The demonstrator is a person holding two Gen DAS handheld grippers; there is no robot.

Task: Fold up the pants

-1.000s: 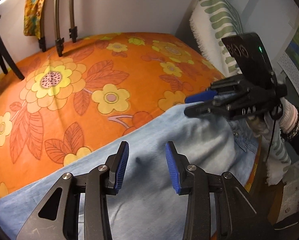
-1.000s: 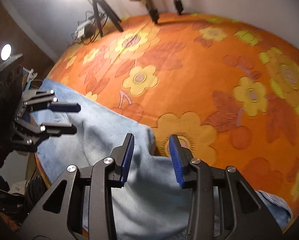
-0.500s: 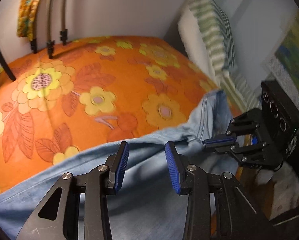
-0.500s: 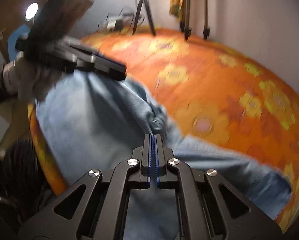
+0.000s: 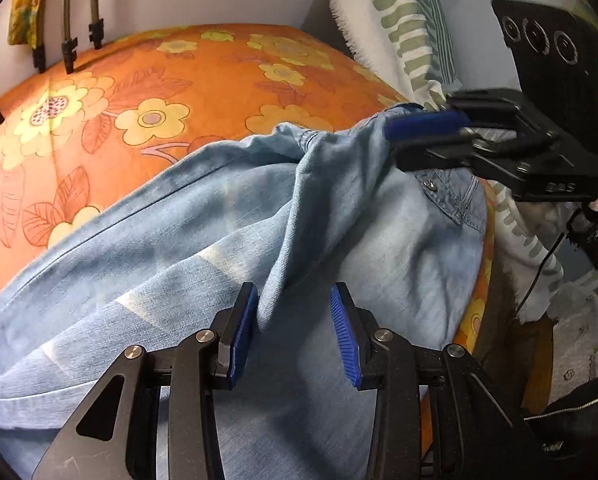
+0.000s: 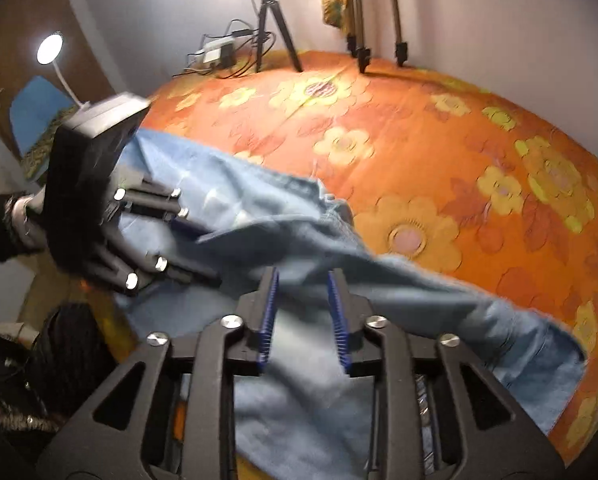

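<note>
Light blue denim pants (image 5: 187, 248) lie across the near edge of an orange flowered bed (image 5: 147, 92). My left gripper (image 5: 295, 332) is open, low over the pants, with a raised ridge of denim between its fingers. In the left wrist view my right gripper (image 5: 419, 138) holds the waist edge, lifted off the bed. In the right wrist view my right gripper (image 6: 301, 316) has its jaws apart over the denim (image 6: 339, 280), and my left gripper (image 6: 191, 252) shows at the left on the pants.
A green-striped white pillow (image 5: 399, 28) leans at the bed's right end. Tripod legs (image 5: 69, 40) stand on the far side of the bed by the wall. A lamp (image 6: 51, 48) and cables (image 6: 219, 52) are beyond the bed's left end.
My right gripper, shut on the waist half a second ago, pulled the denim up and over toward me; its jaws now stand apart in its own view. My left gripper stays open.
</note>
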